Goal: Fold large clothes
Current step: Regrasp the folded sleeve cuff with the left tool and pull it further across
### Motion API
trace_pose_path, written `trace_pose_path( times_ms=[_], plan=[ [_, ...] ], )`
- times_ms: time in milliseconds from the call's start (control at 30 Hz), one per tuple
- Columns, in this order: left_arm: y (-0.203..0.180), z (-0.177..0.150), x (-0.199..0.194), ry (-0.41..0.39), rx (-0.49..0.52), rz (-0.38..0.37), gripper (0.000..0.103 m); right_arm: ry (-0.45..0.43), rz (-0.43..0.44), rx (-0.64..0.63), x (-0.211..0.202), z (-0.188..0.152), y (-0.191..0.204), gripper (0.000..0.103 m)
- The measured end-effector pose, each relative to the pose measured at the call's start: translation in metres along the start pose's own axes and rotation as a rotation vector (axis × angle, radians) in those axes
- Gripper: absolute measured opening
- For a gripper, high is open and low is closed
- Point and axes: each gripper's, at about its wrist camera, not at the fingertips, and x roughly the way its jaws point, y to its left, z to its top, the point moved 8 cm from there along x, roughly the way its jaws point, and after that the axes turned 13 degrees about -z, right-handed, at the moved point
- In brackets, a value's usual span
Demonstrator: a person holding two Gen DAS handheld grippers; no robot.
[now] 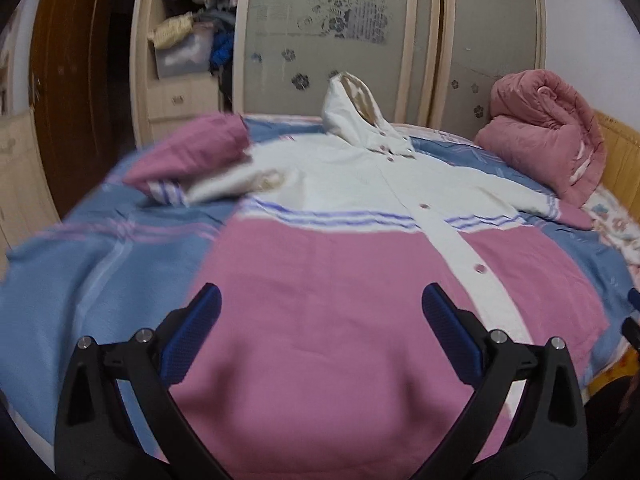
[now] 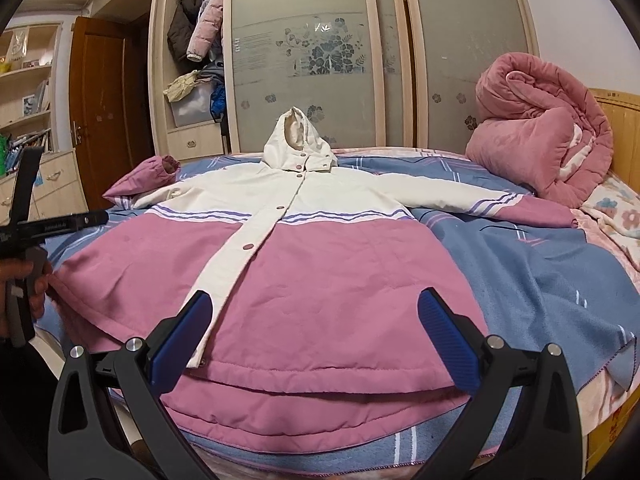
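In the left wrist view, the left gripper (image 1: 320,332) fills the bottom of the frame with its blue-padded fingers (image 1: 192,332) wide apart and nothing between them, hovering above the pink lower half of a hooded padded jacket (image 1: 320,280) spread face-up on a bed with a blue striped bedsheet (image 1: 80,280). The white hood (image 1: 352,116) stands up at centre top, and one pink-cuffed sleeve (image 1: 192,156) lies doubled back toward the upper left; this side of the frame is blurred. A rolled pink quilt (image 1: 544,136) sits at the upper right, in front of the frosted wardrobe doors (image 1: 328,32). In the right wrist view, the right gripper (image 2: 316,344) is likewise spread apart and empty, poised just above the jacket's hem (image 2: 320,376) at bottom centre. The white button placket (image 2: 248,240) runs diagonally up to the hood, and the other sleeve (image 2: 500,204) stretches flat toward the right. At the left edge a hand (image 2: 24,288) holds the other tool beside the jacket's side edge. The jacket looks soft, puffy and fairly light, likely to slump and spring back when folded; the sleeve cuffs and the hem corners seem the firmest places to pinch.
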Motion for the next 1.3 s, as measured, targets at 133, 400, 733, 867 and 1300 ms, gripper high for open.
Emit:
trace_pose_path(
  times_ms=[133, 400, 733, 867, 1300],
  plan=[
    [0.018, 0.027, -0.007, 0.005, 0.09, 0.036, 0.101, -0.003, 0.012, 0.004, 0.0, 0.001, -0.001, 0.102],
    [0.083, 0.098, 0.031, 0.078, 0.302, 0.188, 0.097, -0.019, 0.054, 0.048, -0.006, 0.006, -0.003, 0.102],
    [0.122, 0.128, 0.168, 0.296, 0.361, 0.237, 0.075, -0.006, 0.101, 0.099, -0.003, 0.009, -0.005, 0.102],
    [0.135, 0.132, 0.205, 0.348, 0.334, 0.295, 0.049, -0.001, 0.117, 0.119, -0.002, 0.01, -0.007, 0.102],
    [0.073, 0.213, 0.189, 0.063, 0.136, 0.135, 0.02, 0.003, 0.153, 0.18, -0.003, 0.011, -0.019, 0.102]
  ],
)
